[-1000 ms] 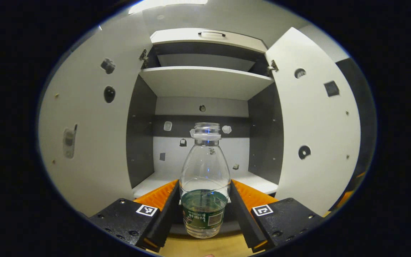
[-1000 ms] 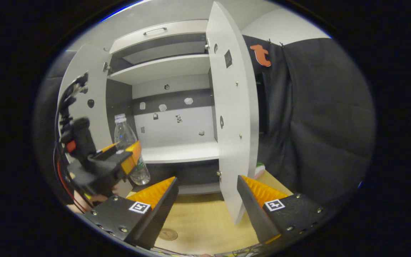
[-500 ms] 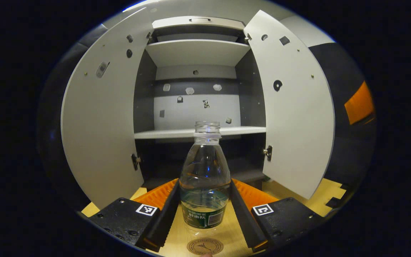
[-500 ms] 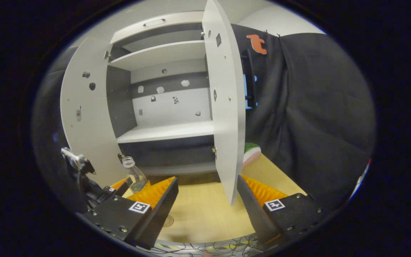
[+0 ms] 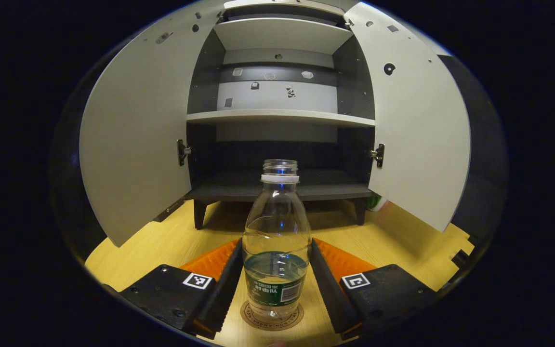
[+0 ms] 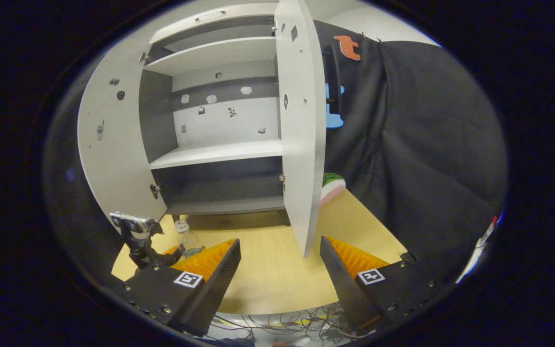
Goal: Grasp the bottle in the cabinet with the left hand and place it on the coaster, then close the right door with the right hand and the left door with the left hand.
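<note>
A clear uncapped bottle (image 5: 276, 241) with a green label and a little water stands upright on a round coaster (image 5: 271, 318) on the wooden table. My left gripper (image 5: 276, 270) is shut on the bottle's lower body, one finger on each side. Behind it the cabinet stands with its left door (image 5: 135, 130) and right door (image 5: 415, 120) swung open. In the right gripper view my right gripper (image 6: 280, 262) is open with nothing between its fingers, just short of the right door's (image 6: 301, 125) lower edge. The bottle (image 6: 187, 238) and the left gripper's body (image 6: 138, 241) show low on the left there.
The cabinet has a white shelf (image 5: 280, 115) and a dark bottom board (image 5: 277, 190), standing on short legs on the wooden table (image 5: 162, 236). A pink and green object (image 6: 333, 185) lies by the cabinet's right side. Black cloth (image 6: 417, 159) hangs to the right. Cables (image 6: 282, 327) lie at the table's near edge.
My left gripper has carried the bottle out of the cabinet and down onto the coaster. The right gripper has drawn back slightly, still open.
</note>
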A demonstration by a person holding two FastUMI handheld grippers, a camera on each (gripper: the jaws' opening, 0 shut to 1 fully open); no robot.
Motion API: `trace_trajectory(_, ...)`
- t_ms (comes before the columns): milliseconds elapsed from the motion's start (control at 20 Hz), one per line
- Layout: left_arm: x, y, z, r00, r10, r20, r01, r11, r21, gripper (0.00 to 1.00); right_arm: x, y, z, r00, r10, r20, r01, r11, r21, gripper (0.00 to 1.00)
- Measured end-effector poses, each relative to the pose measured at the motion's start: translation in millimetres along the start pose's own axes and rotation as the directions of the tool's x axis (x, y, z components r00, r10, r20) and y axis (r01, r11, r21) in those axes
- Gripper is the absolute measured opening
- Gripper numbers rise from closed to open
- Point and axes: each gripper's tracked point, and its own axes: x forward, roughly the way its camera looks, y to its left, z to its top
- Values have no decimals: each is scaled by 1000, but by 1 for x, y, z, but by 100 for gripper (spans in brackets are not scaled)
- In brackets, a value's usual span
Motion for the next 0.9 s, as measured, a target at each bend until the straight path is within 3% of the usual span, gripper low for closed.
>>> trace_trajectory(400, -8, -2, -12, 1000, 3, -7, -2, 999, 36, 84, 7, 6, -15, 999, 29, -43, -29, 1000, 11, 98)
trace_trajectory(900, -16, 2, -28, 994, 14, -104, -15, 1000, -7, 84, 11, 15, -24, 996, 67, -60, -67, 998, 12, 100)
